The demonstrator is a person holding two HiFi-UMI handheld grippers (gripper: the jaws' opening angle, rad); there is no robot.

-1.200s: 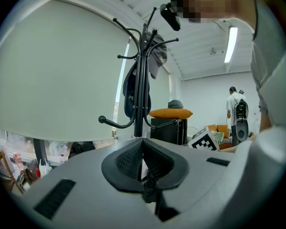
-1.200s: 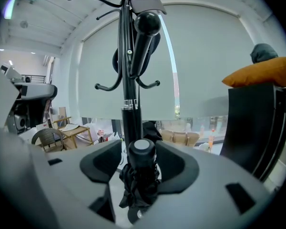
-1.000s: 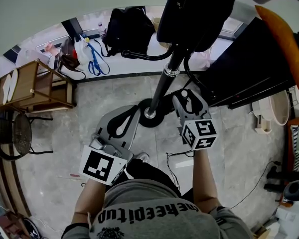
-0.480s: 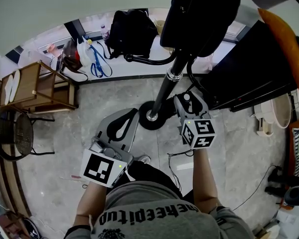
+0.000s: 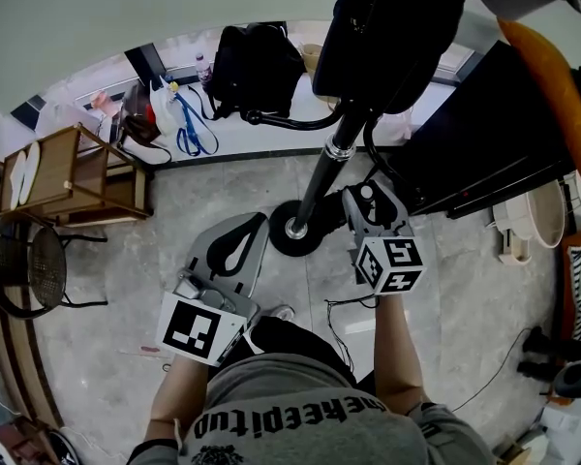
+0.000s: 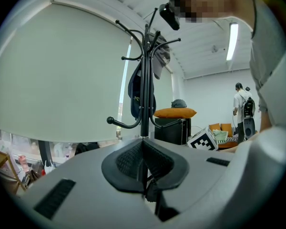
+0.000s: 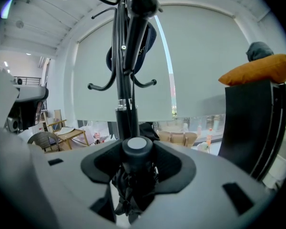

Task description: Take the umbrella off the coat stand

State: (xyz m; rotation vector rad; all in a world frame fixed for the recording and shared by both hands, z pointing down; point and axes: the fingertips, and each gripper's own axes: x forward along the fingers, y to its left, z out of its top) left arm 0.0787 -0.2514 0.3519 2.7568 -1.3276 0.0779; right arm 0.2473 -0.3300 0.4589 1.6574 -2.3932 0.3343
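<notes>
A pale stone floor [image 5: 465,289] and a wide window blind [image 7: 205,56] are framing the scene. The umbrella [image 7: 137,149], a folded compact one, is hanging low against the pole of the coat stand [image 5: 321,172]. Its round handle is sitting on top and the bunched black cloth is drooping underneath; whatever it is hanging by is not showing. It is looking light, with a stiff, smooth handle and soft cloth that would be squashing and sliding under a grip, so the handle is looking like the place to take hold. The right gripper [image 5: 370,194] is doing just that: its jaws have just been closing and, as far as I can judge, are pinching the handle from either side. The left gripper [image 6: 143,151] is waiting back from the stand's base, jaws pressing together on nothing.
</notes>
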